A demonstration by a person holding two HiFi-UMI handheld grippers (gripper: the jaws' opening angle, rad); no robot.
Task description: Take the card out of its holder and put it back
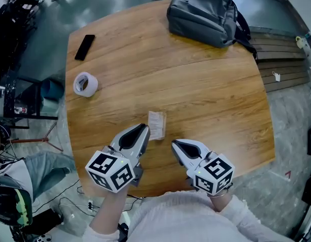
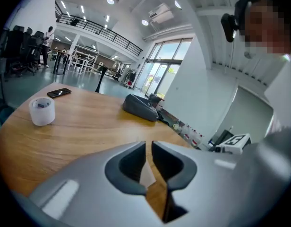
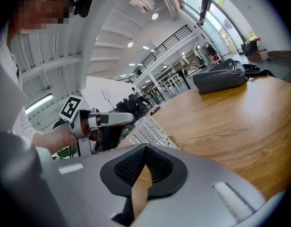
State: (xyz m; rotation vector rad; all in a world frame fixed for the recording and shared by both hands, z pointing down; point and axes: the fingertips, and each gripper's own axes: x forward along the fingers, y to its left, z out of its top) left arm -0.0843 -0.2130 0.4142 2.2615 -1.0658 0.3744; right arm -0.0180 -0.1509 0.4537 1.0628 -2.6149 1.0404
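On the wooden table (image 1: 211, 100), a black phone (image 1: 85, 47) and a roll of tape (image 1: 85, 84) lie at the left, well apart from the left tool (image 1: 144, 128). Its jaws stand a narrow slit apart, pinching nothing, its tip just beside the card holder (image 1: 157, 124). The pale, printed holder lies flat near the front edge, and whether the card is inside cannot be told. To its right is the right tool (image 1: 175, 144), jaws pressed together and empty, and at the far edge a closed grey bag (image 1: 203, 14).
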